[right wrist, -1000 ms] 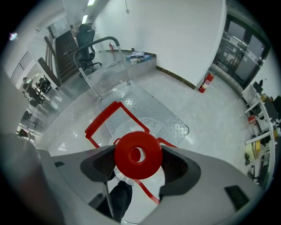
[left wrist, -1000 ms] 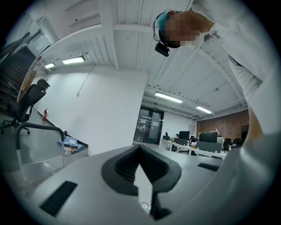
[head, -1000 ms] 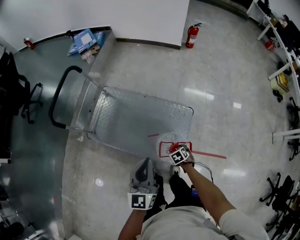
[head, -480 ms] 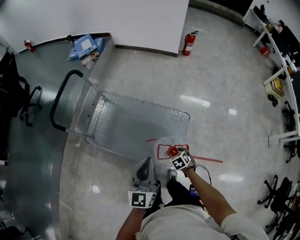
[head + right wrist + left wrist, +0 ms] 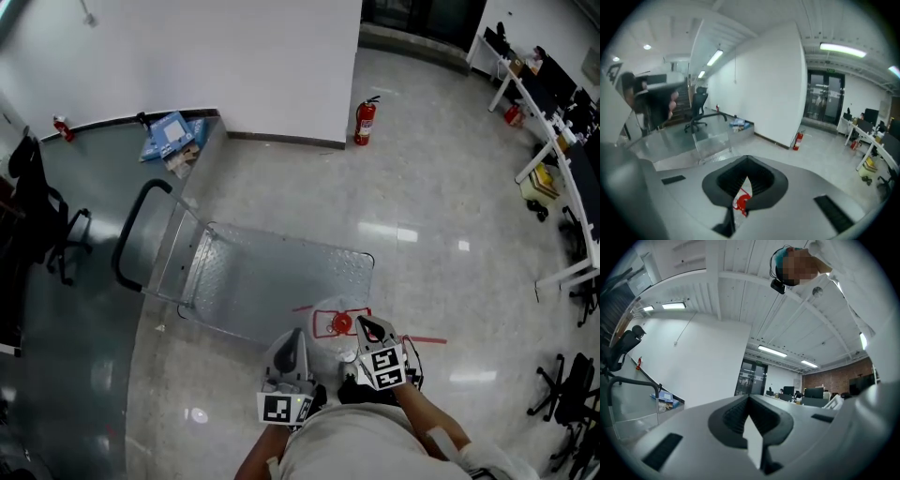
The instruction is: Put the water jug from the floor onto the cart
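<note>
Head view: clear plastic water jug with red cap [image 5: 340, 323] sits on the glossy grey floor [image 5: 450, 234] inside a red tape square, just beside the near edge of the flat steel platform cart with black handle [image 5: 281, 272]. Right tool [image 5: 365, 325] has just closed to a slit next to the cap, nothing visibly clamped. Left tool [image 5: 294, 334] shut, empty. Step: grasp, probably missed. Next: reopen, seat on the jug's top, lift onto the deck.
</note>
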A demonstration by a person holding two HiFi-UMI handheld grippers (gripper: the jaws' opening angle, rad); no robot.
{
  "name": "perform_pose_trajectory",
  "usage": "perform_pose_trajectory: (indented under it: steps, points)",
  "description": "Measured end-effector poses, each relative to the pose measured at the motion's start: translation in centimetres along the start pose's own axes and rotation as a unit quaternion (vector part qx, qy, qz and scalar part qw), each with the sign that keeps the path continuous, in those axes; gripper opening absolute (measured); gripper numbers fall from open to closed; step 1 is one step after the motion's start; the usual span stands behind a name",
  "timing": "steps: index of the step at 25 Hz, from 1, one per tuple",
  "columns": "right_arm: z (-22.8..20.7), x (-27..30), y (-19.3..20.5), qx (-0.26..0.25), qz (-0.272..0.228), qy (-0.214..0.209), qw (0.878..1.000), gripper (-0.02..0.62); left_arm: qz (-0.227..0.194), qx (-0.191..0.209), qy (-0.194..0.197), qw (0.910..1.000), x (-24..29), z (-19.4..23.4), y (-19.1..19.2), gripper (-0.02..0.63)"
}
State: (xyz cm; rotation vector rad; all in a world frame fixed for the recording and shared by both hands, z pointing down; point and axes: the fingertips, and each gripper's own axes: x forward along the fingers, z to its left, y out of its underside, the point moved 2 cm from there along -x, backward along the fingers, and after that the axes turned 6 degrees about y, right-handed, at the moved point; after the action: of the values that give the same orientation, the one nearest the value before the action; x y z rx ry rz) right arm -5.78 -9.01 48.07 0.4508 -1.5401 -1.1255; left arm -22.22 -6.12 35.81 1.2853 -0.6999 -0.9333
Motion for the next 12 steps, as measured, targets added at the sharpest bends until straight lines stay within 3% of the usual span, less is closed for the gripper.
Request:
perform_pose_trajectory:
  steps: [4,12]
  points:
    - [0.1,-4.9,-2.0,0.035,-0.134,0.016,0.990,0.012,-0.008,0.008,0.007,0.9999,0.3,-1.4,-0.8,0.003]
    - [-0.6,-6.6,-1.9,0.054,-0.170,0.004,0.984,0.011,-0.003,0.001,0.030,0.9996,1.2,-3.7,-0.1,0.003]
